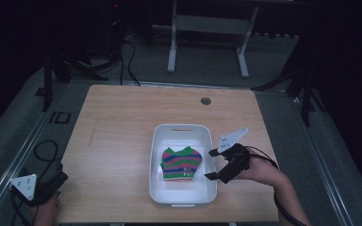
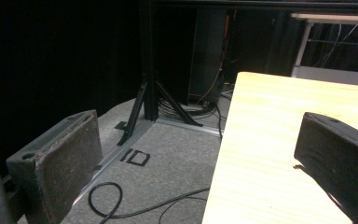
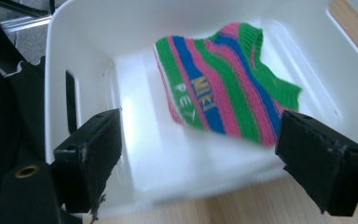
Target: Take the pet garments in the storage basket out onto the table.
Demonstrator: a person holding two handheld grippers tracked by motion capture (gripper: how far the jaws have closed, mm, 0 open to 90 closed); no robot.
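Hovering at the lower right of the high view, the right gripper points its wide-spread, empty jaws at the white bin; the striped sweater lies folded inside; the left gripper, also wide, rests at the lower-left table corner.

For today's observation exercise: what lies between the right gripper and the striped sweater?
The white bin's side wall; right gripper stands outside it, striped sweater inside, per the high view.
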